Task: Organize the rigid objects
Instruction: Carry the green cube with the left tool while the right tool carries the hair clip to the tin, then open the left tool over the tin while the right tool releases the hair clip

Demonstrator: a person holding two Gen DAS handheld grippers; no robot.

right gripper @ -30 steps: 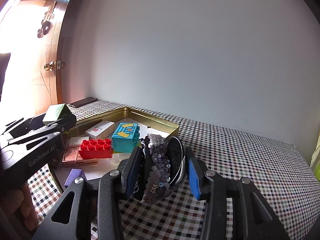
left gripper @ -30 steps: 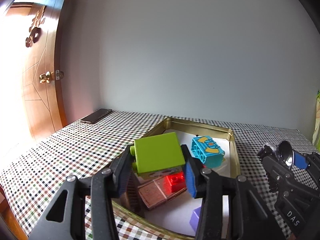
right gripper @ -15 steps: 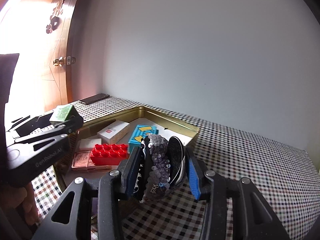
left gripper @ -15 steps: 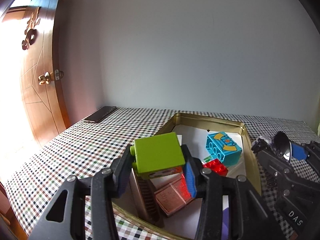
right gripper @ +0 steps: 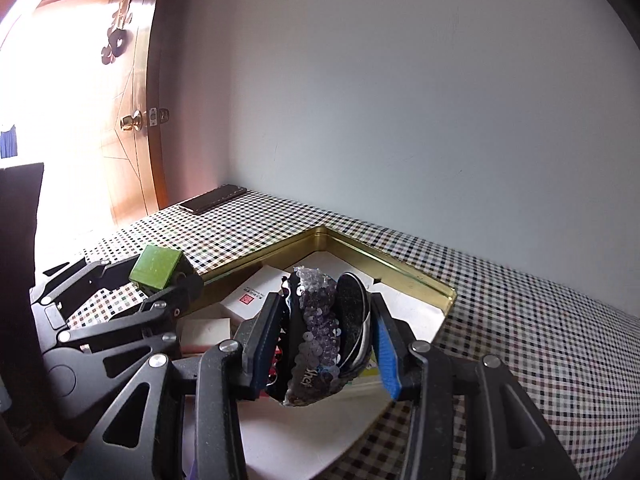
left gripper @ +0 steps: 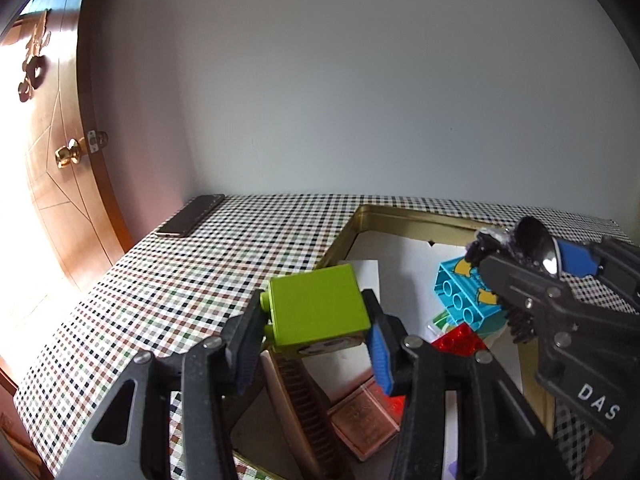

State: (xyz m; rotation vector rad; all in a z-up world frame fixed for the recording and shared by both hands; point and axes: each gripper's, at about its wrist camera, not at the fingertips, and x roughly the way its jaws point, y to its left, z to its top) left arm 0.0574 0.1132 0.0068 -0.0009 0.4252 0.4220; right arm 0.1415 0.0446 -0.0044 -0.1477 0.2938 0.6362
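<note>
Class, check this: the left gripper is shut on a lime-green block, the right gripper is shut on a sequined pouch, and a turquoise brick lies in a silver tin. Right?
One detail is wrong. The tin is gold, not silver, as the left wrist view shows. The left gripper is indeed shut on the lime-green block, the right gripper on the sequined pouch, and the turquoise brick lies in it.

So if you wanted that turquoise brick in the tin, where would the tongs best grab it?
Probably across the turquoise brick's two long flat sides, coming from above. It lies tilted atop the red brick inside the gold tin, so those sides look exposed; the studded face offers a poorer hold.
</note>
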